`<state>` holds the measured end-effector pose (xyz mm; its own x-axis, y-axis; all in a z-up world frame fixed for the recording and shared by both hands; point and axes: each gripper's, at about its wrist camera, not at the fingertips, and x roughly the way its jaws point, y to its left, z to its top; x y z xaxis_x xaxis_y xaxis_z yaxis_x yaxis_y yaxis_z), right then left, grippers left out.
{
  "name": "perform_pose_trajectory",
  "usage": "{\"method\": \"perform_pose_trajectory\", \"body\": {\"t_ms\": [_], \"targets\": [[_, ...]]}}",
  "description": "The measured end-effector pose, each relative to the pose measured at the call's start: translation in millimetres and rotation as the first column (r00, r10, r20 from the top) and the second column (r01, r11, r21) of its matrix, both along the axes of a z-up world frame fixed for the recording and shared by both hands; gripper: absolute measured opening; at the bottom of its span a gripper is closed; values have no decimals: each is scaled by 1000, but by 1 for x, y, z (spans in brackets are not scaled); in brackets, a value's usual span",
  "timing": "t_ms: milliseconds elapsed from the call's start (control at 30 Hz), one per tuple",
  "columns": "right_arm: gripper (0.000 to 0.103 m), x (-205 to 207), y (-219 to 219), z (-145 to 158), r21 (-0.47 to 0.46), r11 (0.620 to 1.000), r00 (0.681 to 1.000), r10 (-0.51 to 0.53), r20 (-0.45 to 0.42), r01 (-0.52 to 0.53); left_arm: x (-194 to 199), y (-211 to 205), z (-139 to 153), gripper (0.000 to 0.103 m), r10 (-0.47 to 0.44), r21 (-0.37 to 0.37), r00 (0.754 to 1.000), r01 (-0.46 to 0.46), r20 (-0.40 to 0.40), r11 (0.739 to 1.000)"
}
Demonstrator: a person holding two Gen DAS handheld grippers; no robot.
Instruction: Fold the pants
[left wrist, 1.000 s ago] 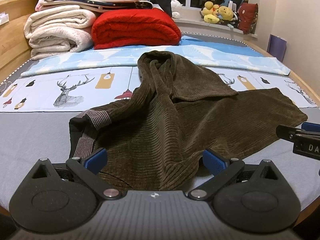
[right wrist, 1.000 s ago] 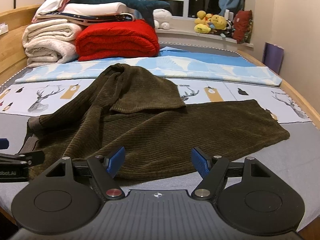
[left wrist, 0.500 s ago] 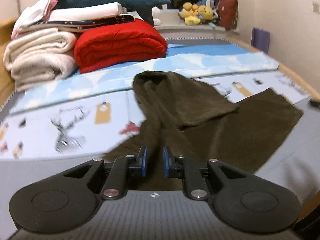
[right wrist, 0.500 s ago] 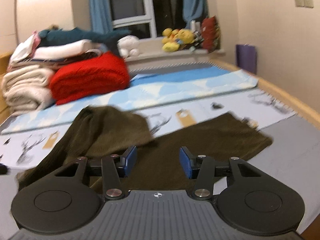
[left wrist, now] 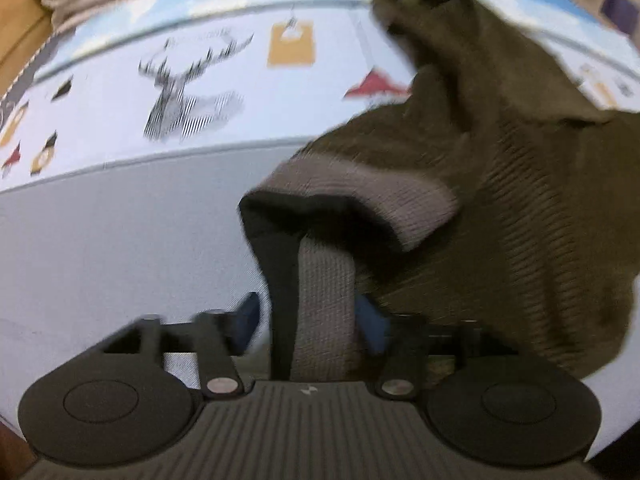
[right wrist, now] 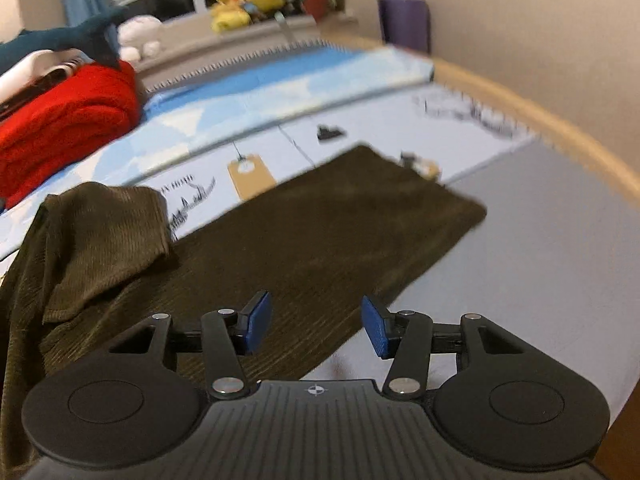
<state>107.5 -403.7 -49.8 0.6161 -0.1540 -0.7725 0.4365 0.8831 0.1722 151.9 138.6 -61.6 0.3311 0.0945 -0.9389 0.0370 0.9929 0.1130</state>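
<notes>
Saw pants point(right wrist: 320, 232) rumpled, no fold done. Just opened left claw point(left wrist: 310, 322) around waistband point(left wrist: 352, 184), not pinching. Just opened right claw point(right wrist: 316, 326) too, empty.

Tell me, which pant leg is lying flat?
The long leg stretching toward the bed's right edge lies flat; the other leg is bunched and folded over.

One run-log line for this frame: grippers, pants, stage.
left gripper: jaws just opening, waistband between fingers | right gripper: open, empty, over pants near edge | pants: crumpled on bed | stage: unfolded
</notes>
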Motion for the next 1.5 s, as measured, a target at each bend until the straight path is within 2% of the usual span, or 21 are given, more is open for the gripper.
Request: {"method": "perform_pose_trajectory", "body": {"t_ms": [33,67,133,267,400,433,600,667,700,767,800,833,933,1033,1100,1233,1500], "targets": [[55,5,-1,-6,17,1000,1000,-5,-24,6,4,2,-5,78,10,14,1000,-10,-21,1000],[58,10,-3,-13,50,999,999,-11,-48,13,7,-1,-15,82,21,15,1000,-20,-14,1000],[72,19,-10,-29,124,992,995,-21,-101,34,14,1,-23,85,34,7,999,-34,-35,999],[72,33,-18,-59,214,968,974,-86,-210,132,27,13,-34,87,83,-71,995,-87,-58,994],[73,43,-17,-77,233,957,956,-107,-273,173,35,17,-43,87,103,-131,990,-115,-91,985],[76,46,-15,-79,232,957,955,-104,-278,172,37,16,-45,88,101,-139,990,-114,-95,984],[78,64,2,-81,160,983,962,-40,-270,86,41,11,-50,89,89,-141,992,-100,-86,985],[72,71,9,-84,103,994,960,-13,-280,43,42,7,-50,88,69,-140,995,-79,-73,987],[64,73,12,-84,74,997,959,-6,-283,28,41,6,-50,85,58,-138,996,-66,-65,988],[42,73,13,-81,47,999,964,10,-264,2,40,5,-49,79,41,-146,998,-48,-55,988],[15,74,14,-79,38,999,967,11,-256,-2,39,5,-48,71,36,-145,998,-42,-48,989],[9,73,15,-76,17,1000,970,7,-245,-3,37,6,-46,64,34,-137,999,-40,-41,990],[7,68,15,-66,-2,1000,982,0,-191,0,33,10,-41,46,33,-141,999,-36,-22,989],[7,63,13,-55,-24,1000,989,-6,-148,3,27,12,-35,35,18,-137,1000,-18,2,990],[7,55,9,-48,-38,999,991,-7,-132,2,25,16,-29,32,24,-148,1000,-21,15,989],[7,46,0,-45,-19,1000,988,13,-157,-16,18,20,-17,29,19,-135,998,-11,54,991],[7,16,-4,-44,45,988,960,155,-234,-149,4,42,-2,29,41,-76,996,-35,76,997]]}}
